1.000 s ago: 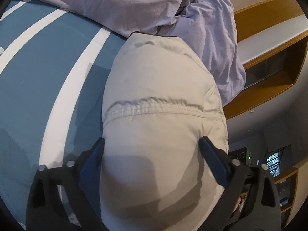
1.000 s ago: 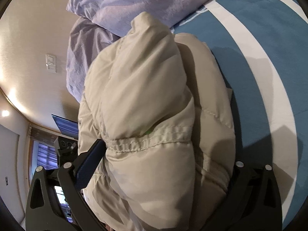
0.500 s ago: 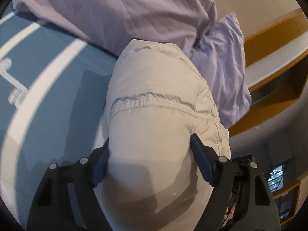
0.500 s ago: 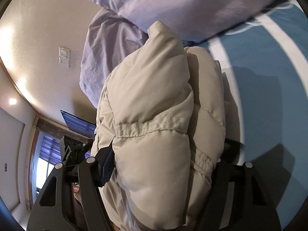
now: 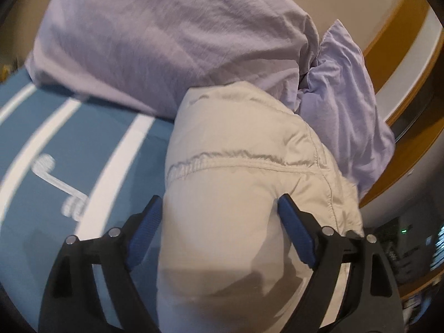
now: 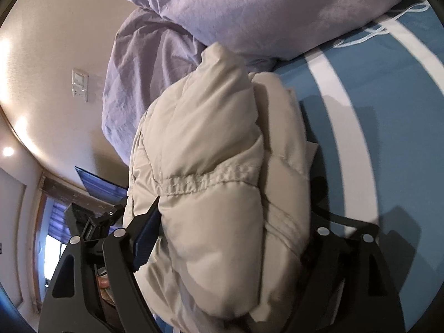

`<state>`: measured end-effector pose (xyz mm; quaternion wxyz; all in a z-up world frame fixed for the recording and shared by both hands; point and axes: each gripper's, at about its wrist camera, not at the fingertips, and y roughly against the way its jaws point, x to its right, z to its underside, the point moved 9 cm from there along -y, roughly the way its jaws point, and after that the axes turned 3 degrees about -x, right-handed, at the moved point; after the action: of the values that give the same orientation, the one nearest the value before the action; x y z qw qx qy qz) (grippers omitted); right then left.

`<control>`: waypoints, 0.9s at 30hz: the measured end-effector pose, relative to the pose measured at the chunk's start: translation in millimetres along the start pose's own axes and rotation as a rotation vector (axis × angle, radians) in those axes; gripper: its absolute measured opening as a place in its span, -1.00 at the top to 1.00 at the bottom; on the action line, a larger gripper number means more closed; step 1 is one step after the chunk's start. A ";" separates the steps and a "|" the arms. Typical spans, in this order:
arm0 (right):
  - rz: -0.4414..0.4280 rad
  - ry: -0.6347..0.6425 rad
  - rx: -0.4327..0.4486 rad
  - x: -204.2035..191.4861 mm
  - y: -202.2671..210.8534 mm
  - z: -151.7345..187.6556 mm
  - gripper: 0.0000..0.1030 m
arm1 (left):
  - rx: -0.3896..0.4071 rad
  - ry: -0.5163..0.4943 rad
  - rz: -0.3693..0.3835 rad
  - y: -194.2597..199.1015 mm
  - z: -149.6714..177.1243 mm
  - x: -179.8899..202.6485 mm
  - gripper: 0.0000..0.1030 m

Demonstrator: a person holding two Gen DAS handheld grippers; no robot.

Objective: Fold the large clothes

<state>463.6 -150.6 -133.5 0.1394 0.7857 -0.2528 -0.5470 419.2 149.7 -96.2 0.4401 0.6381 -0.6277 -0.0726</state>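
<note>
A folded beige puffer jacket (image 5: 236,149) fills the middle of the left wrist view, lying bunched on the blue striped bed cover (image 5: 83,144). My left gripper (image 5: 220,222) has both blue pads pressed into its sides, and its jaws are opening. In the right wrist view the same jacket (image 6: 211,144) bulges between the jaws of my right gripper (image 6: 236,211), which are also opening. The left blue pad (image 6: 145,238) presses the fabric. The right finger is hidden behind the jacket's bulk.
Lilac pillows (image 5: 166,41) lie just beyond the jacket at the head of the bed. A beige wall with a switch plate (image 6: 79,84) is behind them. Wooden shelving (image 5: 402,63) runs along the right of the left wrist view, and a window (image 6: 52,249) shows low on the left.
Both grippers have carried the jacket toward the pillows and a little upward. Their jaws squeezed narrower on it half a second ago and now stand slightly wider.
</note>
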 end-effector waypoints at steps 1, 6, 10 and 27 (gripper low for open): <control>0.012 -0.003 0.011 -0.3 2.2 -1.0 -0.58 | 0.010 -0.020 -0.021 4.7 -0.5 1.8 -0.65; 0.080 -0.002 0.098 -2.8 30.2 -6.0 -0.58 | 0.058 -0.085 -0.091 23.8 0.7 9.7 -0.76; 0.184 0.075 0.168 -18.2 46.7 -8.9 -0.57 | 0.079 -0.117 -0.121 31.1 3.4 18.1 -0.82; 0.466 0.390 0.162 -42.4 -3.3 31.2 0.16 | 0.043 -0.209 -0.140 16.2 42.3 36.5 -0.94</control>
<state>423.8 -122.8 -113.1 0.2439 0.8053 -0.4375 -0.3172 387.3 101.0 -94.4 0.3526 0.6785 -0.6253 -0.1558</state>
